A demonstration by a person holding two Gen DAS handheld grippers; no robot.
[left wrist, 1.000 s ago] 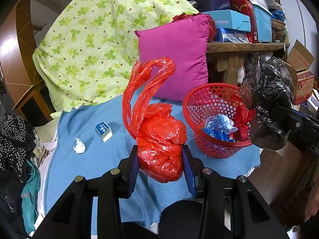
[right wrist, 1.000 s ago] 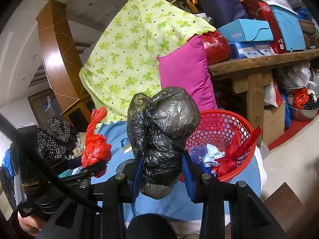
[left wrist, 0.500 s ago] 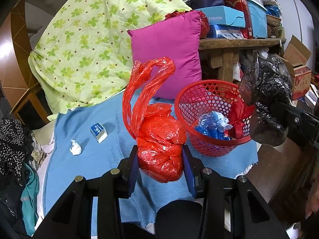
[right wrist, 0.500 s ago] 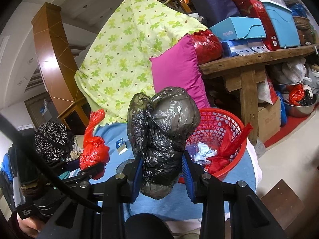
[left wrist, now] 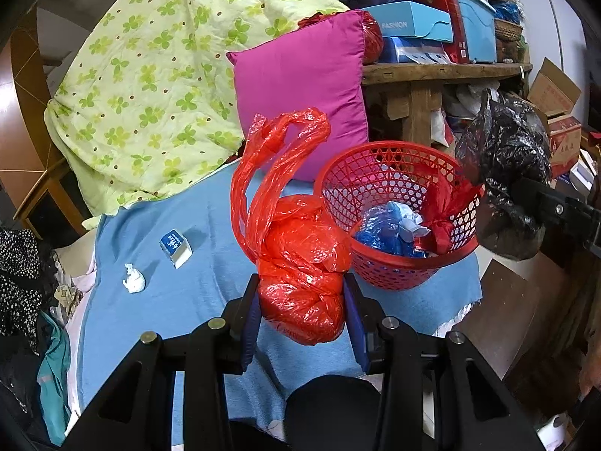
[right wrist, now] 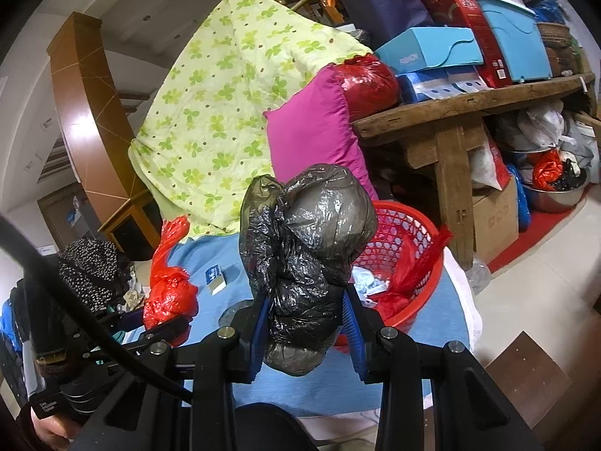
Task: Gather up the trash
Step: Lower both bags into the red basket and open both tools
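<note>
My left gripper (left wrist: 302,300) is shut on a knotted red plastic bag (left wrist: 300,263), held above the blue cloth just left of the red mesh basket (left wrist: 398,270). The basket holds a blue bag (left wrist: 387,225) and a red bag (left wrist: 443,221). My right gripper (right wrist: 306,315) is shut on a crumpled black plastic bag (right wrist: 304,248), held near the basket's (right wrist: 417,248) left rim. In the left wrist view the black bag (left wrist: 503,173) hangs right of the basket. The red bag also shows in the right wrist view (right wrist: 169,289).
A small blue-white box (left wrist: 174,246) and a white paper wad (left wrist: 133,282) lie on the blue cloth (left wrist: 169,300). A magenta pillow (left wrist: 304,86) and green-patterned quilt (left wrist: 169,75) stand behind. A wooden bench (right wrist: 469,112) with boxes is at right.
Both grippers, still holding their bags, have shifted slightly right and toward the basket; the scene slides left in both views.
</note>
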